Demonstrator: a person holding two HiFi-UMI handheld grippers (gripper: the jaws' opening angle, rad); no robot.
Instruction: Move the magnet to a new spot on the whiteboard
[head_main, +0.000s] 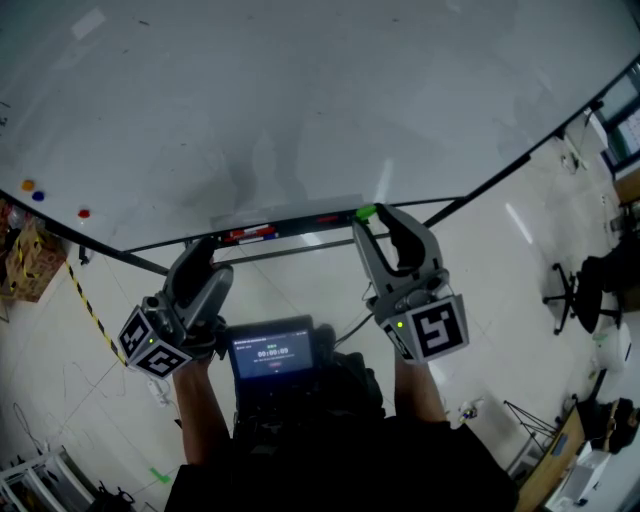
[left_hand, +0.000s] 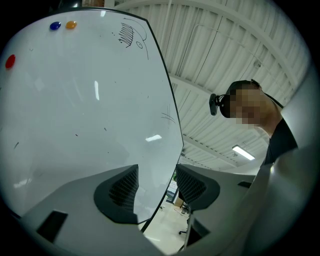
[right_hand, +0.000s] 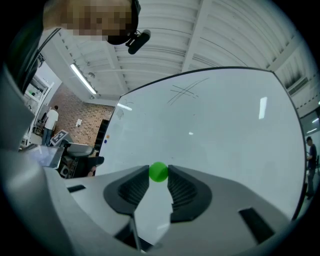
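A small round green magnet (right_hand: 159, 171) sits pinched between the tips of my right gripper (right_hand: 159, 173), which is shut on it. In the head view the green magnet (head_main: 365, 211) and the right gripper (head_main: 372, 216) are at the lower edge of the whiteboard (head_main: 300, 100); whether the magnet touches the board I cannot tell. My left gripper (head_main: 197, 252) is lower left, below the board's tray. Its jaws (left_hand: 156, 186) are open with nothing between them, pointing up past the whiteboard's (left_hand: 90, 100) side edge.
Red (head_main: 84, 212), blue (head_main: 38, 195) and orange (head_main: 27, 185) magnets stick at the board's left. A marker tray (head_main: 255, 234) runs under the board. A screen (head_main: 272, 352) hangs at the person's chest. An office chair (head_main: 575, 290) stands right, and striped tape (head_main: 85, 300) crosses the floor left.
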